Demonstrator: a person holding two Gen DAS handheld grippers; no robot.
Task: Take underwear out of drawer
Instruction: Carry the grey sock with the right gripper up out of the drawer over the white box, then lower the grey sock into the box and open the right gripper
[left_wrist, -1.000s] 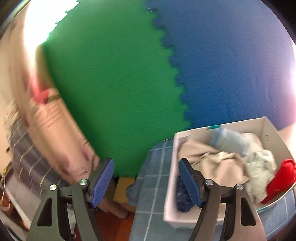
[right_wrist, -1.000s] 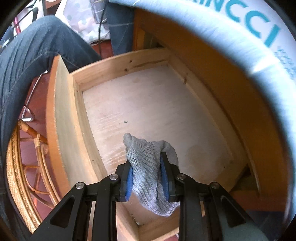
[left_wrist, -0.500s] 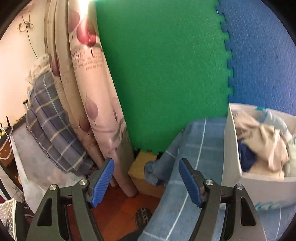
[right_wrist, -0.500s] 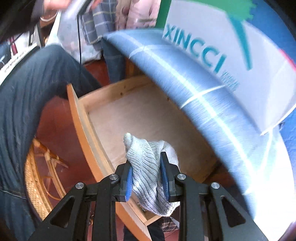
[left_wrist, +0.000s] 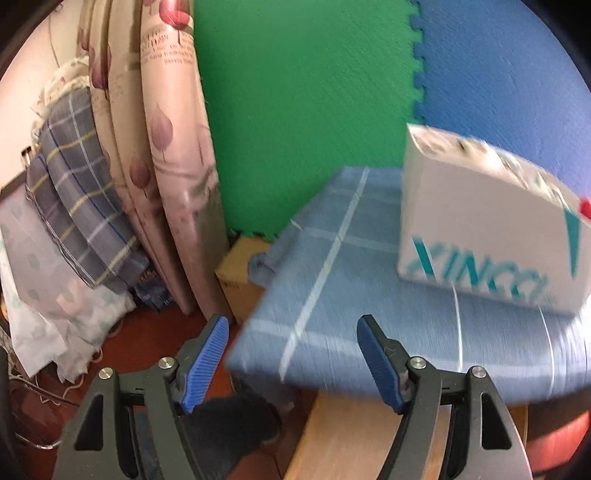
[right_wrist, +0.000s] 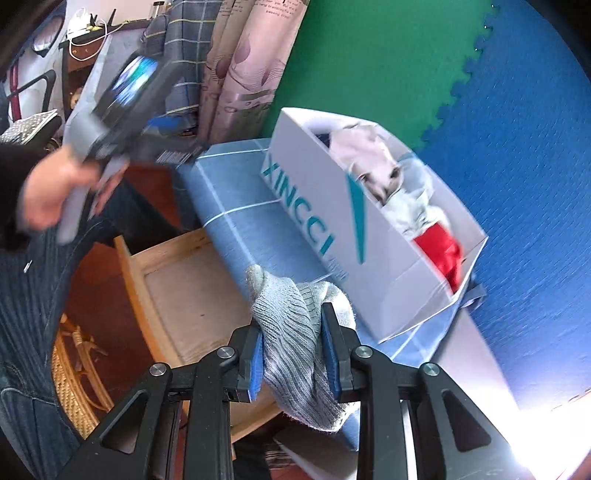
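Underwear (right_wrist: 291, 332) hangs lengthwise, pinched in right claw (right_wrist: 291, 360); left claw (left_wrist: 291, 363) wide, empty.

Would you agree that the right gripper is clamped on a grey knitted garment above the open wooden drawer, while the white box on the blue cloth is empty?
Not quite: the white box is not empty. The right wrist view shows pale clothes and a red garment inside it. The rest holds: the right gripper is clamped on the grey knitted garment above the open wooden drawer, and the box sits on the blue cloth.
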